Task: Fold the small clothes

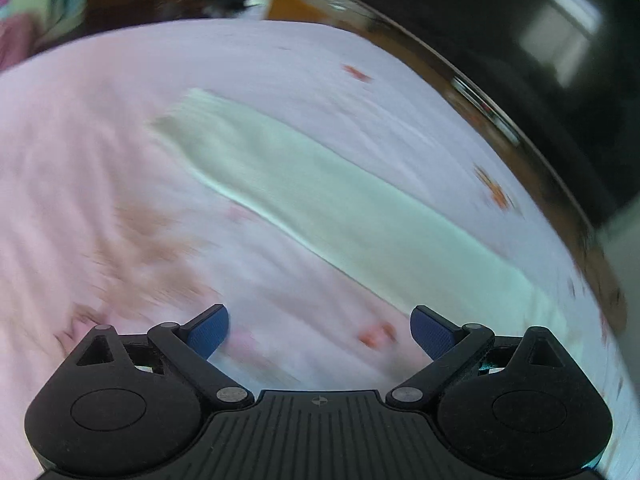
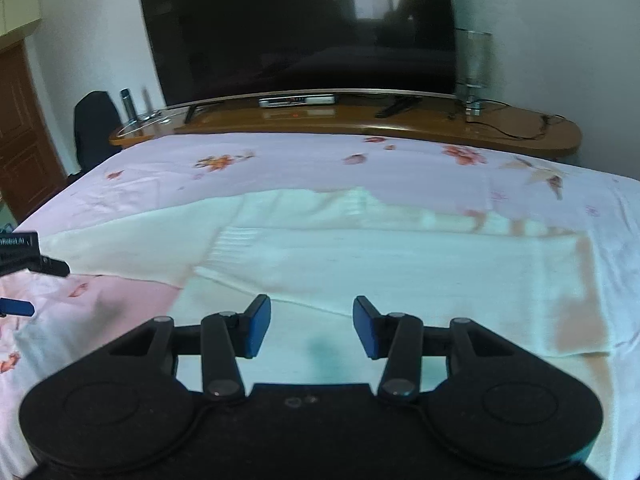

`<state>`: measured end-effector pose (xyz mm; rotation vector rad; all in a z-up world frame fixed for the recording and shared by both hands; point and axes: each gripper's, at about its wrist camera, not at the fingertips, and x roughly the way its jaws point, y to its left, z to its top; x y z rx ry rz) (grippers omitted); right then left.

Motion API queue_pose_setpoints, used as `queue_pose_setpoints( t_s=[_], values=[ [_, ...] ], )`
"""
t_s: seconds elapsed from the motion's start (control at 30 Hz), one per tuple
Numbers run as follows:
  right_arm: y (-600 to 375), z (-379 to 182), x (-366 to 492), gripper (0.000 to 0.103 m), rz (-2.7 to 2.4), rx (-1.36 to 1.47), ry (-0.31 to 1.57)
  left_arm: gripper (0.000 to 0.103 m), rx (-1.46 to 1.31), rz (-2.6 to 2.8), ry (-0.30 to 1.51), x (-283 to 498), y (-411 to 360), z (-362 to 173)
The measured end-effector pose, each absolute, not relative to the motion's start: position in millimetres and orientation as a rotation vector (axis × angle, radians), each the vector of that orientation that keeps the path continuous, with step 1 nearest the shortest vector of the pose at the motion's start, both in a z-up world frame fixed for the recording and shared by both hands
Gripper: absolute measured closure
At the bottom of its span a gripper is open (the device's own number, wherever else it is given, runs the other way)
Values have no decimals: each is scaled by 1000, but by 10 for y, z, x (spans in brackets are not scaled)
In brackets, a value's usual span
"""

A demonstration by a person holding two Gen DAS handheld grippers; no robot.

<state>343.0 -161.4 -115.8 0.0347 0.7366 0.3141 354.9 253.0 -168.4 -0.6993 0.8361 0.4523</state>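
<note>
Two grippers are in view, each with its blue pads spread apart and nothing between them.

Left gripper (image 1: 319,332): the jaws stand wide, over the pink floral bedsheet (image 1: 80,160). The left wrist view is tilted and heavily smeared with blur. The gripper points across the bed toward a long cream strip of the garment (image 1: 320,200), which runs diagonally from upper left to lower right in that view. The pads (image 1: 210,330) lie short of that strip and touch no cloth as far as the blur allows.

Right gripper (image 2: 312,326): the jaws are parted, less widely than the left pair. The gripper is held level and faces the foot of the bed. It sits low over the near edge of the cream knit garment (image 2: 400,268), which is spread flat on the bedsheet (image 2: 280,160) with one sleeve folded across the body. Whether the pads (image 2: 258,326) touch the fabric cannot be told.

At the left edge of the right wrist view, part of the left gripper (image 2: 24,280) shows, beside the garment's left side.

Beyond the bed stand a wooden console (image 2: 520,132) and a dark television (image 2: 300,28).
</note>
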Motion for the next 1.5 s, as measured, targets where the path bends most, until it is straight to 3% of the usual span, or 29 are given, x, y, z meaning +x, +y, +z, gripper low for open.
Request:
queue_pose_setpoints(
  t_s=[0.07,0.23,0.37,0.7,0.77,1.03,1.27,1.5],
  values=[
    [-1502,-1168,3413,57,321,25,743,24,-776,463,811,3530,2722,-1748],
    [-1292,-1226,3470,56,331,17,752,46,-907,461,753,3525,3030,-1884],
    [-1202,-1275,3560,55,324,17,753,72,-1012,475,706,3574,3218,-2036],
    [-1111,-1392,3830,55,303,5,755,75,-1105,496,606,3859,3407,-2168],
    [-1102,-1415,3858,55,301,-7,755,92,-1109,522,611,3947,3431,-2175],
    [-1134,-1443,3929,56,260,-63,735,95,-874,436,565,4225,3064,-1752],
    [-1166,-1580,3978,55,265,-81,795,95,-653,32,578,4786,1860,-1177],
    [-1919,-1313,3758,57,220,163,738,95,-409,-338,757,5098,124,-1241]
  ],
)
